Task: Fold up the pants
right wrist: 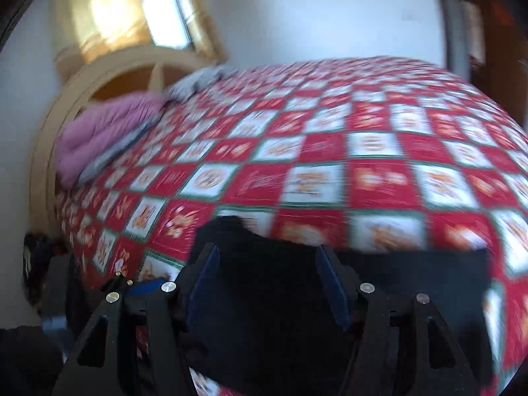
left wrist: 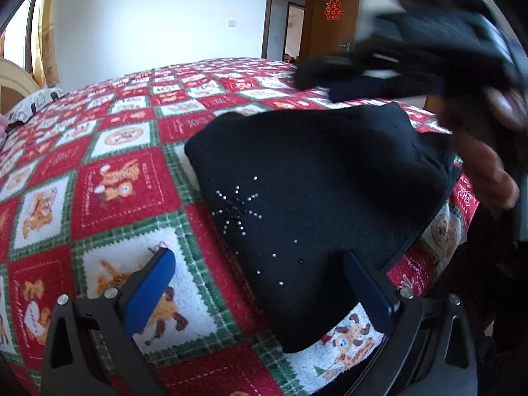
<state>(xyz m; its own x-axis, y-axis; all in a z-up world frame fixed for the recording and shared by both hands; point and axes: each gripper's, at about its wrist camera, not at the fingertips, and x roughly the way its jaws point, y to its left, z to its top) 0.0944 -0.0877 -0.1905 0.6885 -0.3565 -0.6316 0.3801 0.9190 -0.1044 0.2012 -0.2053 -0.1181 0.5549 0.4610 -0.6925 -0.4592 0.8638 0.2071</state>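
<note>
Your black pants [left wrist: 307, 204] lie folded on the quilt [left wrist: 109, 184], near its edge; wide bare quilt runs beyond them toward the headboard [right wrist: 99, 76]. Your left gripper [left wrist: 257, 280] is spread, empty, fingers straddling the pants' near corner. Your right gripper [right wrist: 267, 283], blurred, hovers over them, also spread.

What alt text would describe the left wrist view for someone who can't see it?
Folded black pants with a rhinestone star lie on a red, white and green checkered bedspread. The left hand-held gripper hovers open over their near edge, and the blurred right hand-held gripper is above their far side.
</note>
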